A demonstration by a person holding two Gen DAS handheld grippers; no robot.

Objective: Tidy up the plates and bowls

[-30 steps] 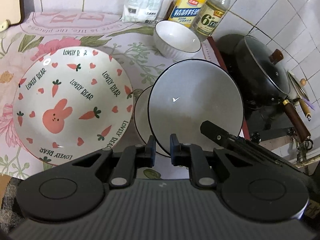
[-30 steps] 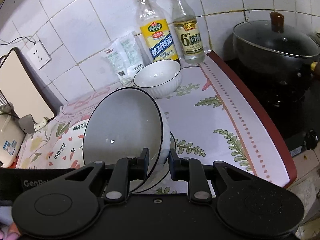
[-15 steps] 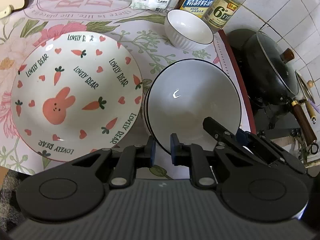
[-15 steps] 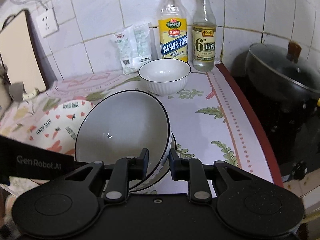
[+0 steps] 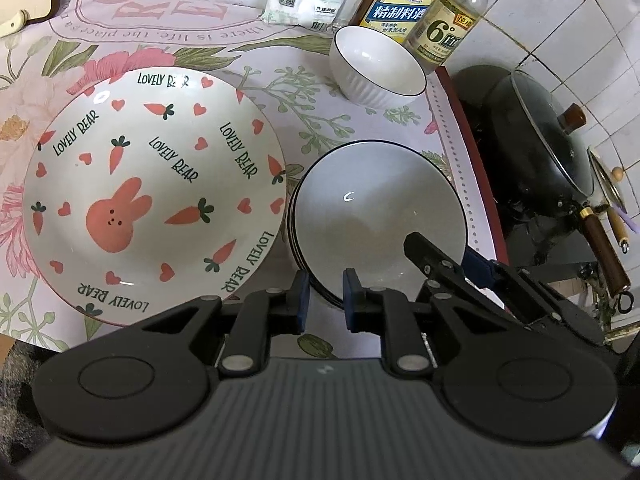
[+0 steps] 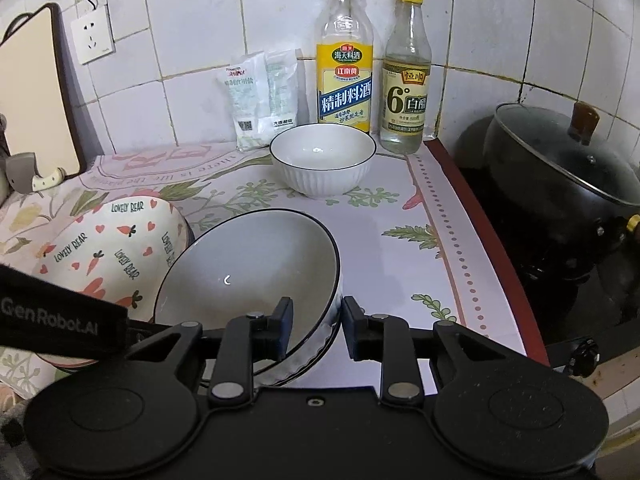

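Grey bowl (image 6: 248, 280) sits nested on the stack on the tabletop (image 6: 400, 248), its near rim between the right tool (image 6: 316, 330) jaws, which have just been spreading off it; left tool (image 5: 324, 300), nearly pressed together, holds nothing.

Right tongs (image 6: 316, 326) just loosening (left (image 5: 324, 300) narrow)

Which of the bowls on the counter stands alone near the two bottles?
The small ribbed white bowl, just before the two bottles. The other plain bowls are nested in a stack; the carrot-printed bowl sits beside that stack.
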